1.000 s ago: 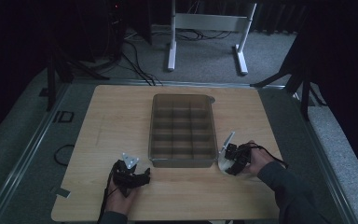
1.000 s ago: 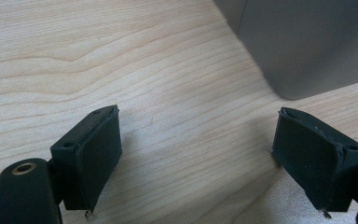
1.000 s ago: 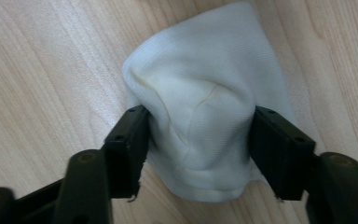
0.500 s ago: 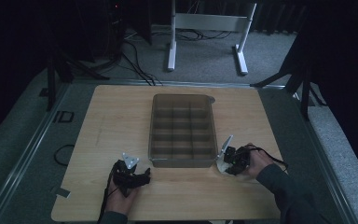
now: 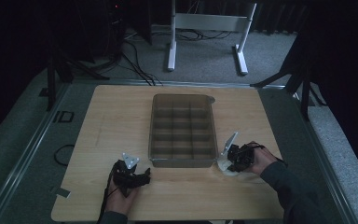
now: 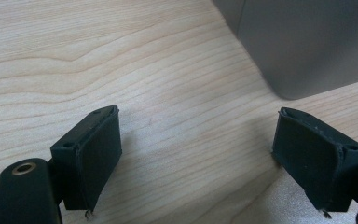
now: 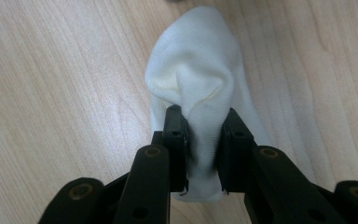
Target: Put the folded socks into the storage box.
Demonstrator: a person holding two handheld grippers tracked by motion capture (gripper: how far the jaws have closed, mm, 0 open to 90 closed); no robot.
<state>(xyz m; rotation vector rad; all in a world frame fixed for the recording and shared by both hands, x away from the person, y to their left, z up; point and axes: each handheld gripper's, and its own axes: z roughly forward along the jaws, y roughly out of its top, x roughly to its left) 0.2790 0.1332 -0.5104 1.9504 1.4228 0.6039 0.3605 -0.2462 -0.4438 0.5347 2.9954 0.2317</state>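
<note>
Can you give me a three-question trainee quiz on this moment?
1. True or false: the right gripper is shut on the white sock.
2. What lies between the left gripper's jaws? A) a sock B) bare wooden table C) a lid
3. In the high view, what stands at the middle of the table, and does it hold anything?

Key
1. True: its jaws pinch a fold of the sock.
2. B: the jaws stand wide apart over bare wood.
3. A grey compartment tray; its compartments look empty, though the picture is dim.

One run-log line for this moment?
right tongs: shut on white sock | left tongs: open, idle on table | divided bin: untouched
</note>
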